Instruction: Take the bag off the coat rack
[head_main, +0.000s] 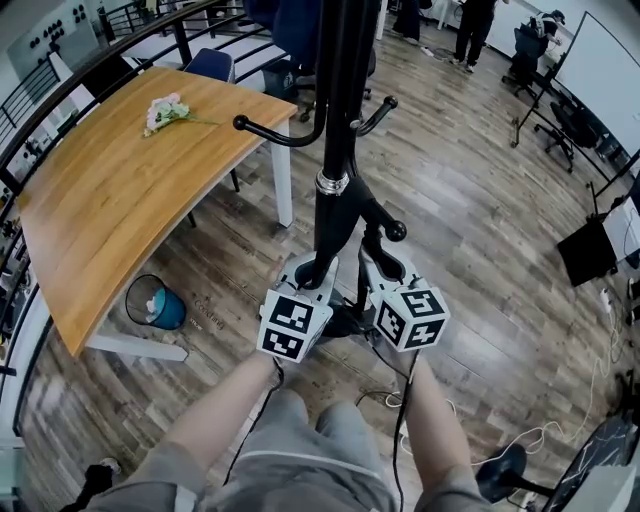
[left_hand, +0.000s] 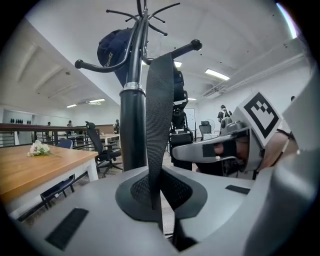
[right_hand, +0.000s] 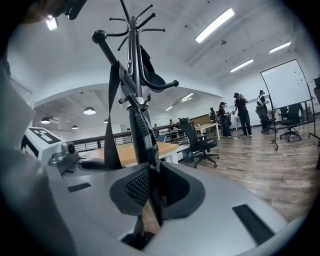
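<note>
A black coat rack (head_main: 335, 150) stands right in front of me, and a dark blue bag (left_hand: 112, 50) hangs high on it. Two black webbing straps drop from the bag. My left gripper (left_hand: 156, 202) is shut on one strap (left_hand: 159, 125), which runs taut up beside the pole (left_hand: 132, 130). My right gripper (right_hand: 152, 192) is shut on the other strap (right_hand: 140, 130), close against the rack's pole. In the head view both grippers, left (head_main: 305, 272) and right (head_main: 378, 262), sit side by side low at the pole, under a knobbed hook (head_main: 390, 228). The bag (right_hand: 150, 75) hangs above.
A curved wooden table (head_main: 110, 200) with a bunch of flowers (head_main: 165, 112) stands to the left, a blue bin (head_main: 155, 302) under it. Office chairs (right_hand: 197, 142) and people (right_hand: 240, 112) are further off. Cables (head_main: 520, 440) lie on the wood floor at the right.
</note>
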